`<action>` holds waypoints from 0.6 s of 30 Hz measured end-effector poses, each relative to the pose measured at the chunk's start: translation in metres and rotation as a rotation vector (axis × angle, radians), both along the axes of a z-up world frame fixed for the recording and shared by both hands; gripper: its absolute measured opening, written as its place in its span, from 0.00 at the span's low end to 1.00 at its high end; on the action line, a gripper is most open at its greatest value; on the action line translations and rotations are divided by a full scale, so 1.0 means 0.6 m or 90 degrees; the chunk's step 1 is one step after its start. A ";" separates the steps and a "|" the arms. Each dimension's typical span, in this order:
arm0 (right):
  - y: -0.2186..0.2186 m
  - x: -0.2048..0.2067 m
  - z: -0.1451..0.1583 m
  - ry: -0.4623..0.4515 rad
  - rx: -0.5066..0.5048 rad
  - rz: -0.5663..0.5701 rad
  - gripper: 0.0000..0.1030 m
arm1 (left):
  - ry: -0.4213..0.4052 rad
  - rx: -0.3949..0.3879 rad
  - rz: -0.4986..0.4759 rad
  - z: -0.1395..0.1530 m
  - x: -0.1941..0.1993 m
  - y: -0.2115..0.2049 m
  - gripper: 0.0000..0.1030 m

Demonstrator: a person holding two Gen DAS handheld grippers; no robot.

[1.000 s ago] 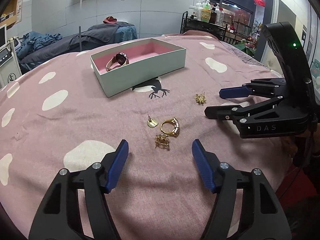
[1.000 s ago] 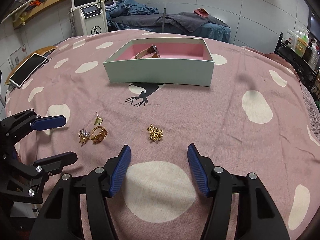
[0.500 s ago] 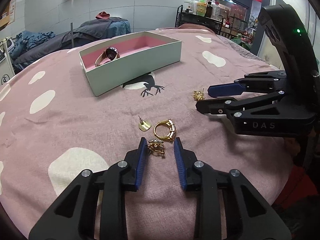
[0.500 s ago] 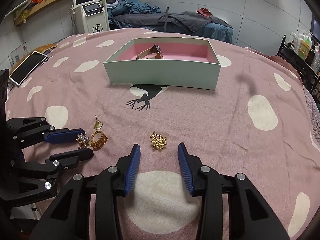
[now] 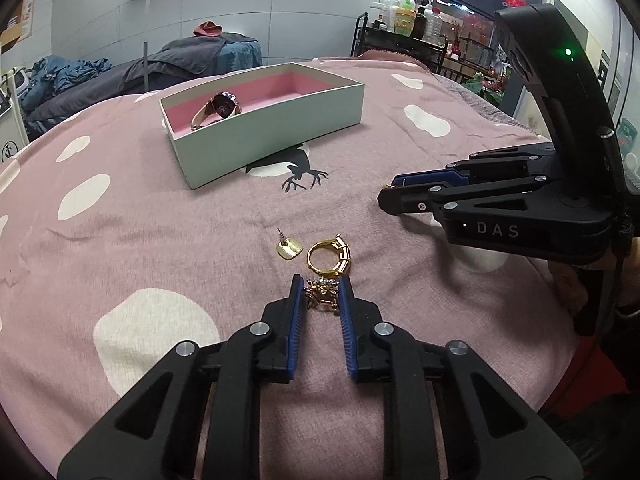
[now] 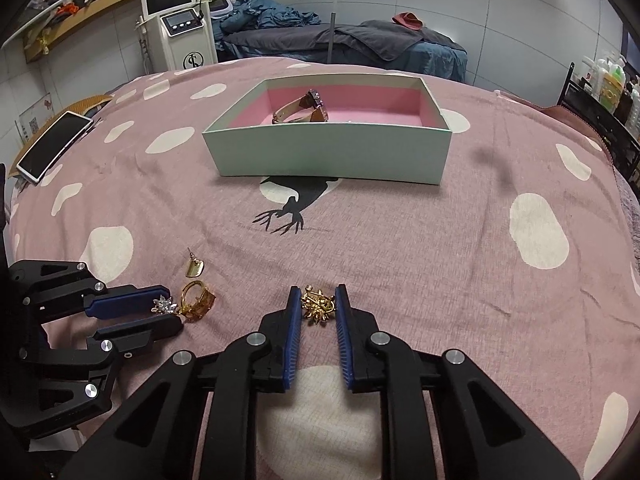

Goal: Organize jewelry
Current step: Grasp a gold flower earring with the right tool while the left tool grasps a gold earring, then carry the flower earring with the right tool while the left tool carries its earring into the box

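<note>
My left gripper (image 5: 320, 286) is shut on a gold deer brooch with clear stones (image 5: 322, 294), low on the pink cloth; the brooch also shows in the right wrist view (image 6: 163, 305). My right gripper (image 6: 317, 294) is shut on a gold flower brooch (image 6: 318, 305). A gold ring (image 5: 329, 258) and a gold square earring (image 5: 289, 248) lie just ahead of the left gripper. The mint box with pink lining (image 5: 280, 120) stands farther back, holding a watch (image 5: 218, 108). The box also shows in the right wrist view (image 6: 332, 152).
The pink cloth with white spots and a black deer print (image 5: 300, 178) covers the table. A tablet (image 6: 52, 146) lies at the far left edge. A shelf with bottles (image 5: 412, 12) stands behind on the right.
Both grippers moved forward and down and closed from wide open onto their brooches. The ring and earring have not moved.
</note>
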State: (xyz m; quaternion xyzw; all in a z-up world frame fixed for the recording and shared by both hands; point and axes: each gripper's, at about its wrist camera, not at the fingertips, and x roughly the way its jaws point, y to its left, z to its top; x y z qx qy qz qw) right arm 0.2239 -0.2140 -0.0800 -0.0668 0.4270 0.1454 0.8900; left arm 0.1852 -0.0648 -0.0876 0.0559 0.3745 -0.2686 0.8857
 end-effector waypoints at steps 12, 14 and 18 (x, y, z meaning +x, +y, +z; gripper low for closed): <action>-0.013 -0.026 0.013 -0.015 0.038 0.000 0.16 | -0.007 -0.027 0.008 0.017 -0.014 0.020 0.17; -0.014 -0.032 0.018 -0.017 0.044 0.003 0.16 | -0.008 -0.033 0.008 0.023 -0.016 0.024 0.17; -0.015 -0.037 0.029 -0.021 0.054 0.008 0.16 | -0.018 -0.036 0.011 0.037 -0.015 0.029 0.17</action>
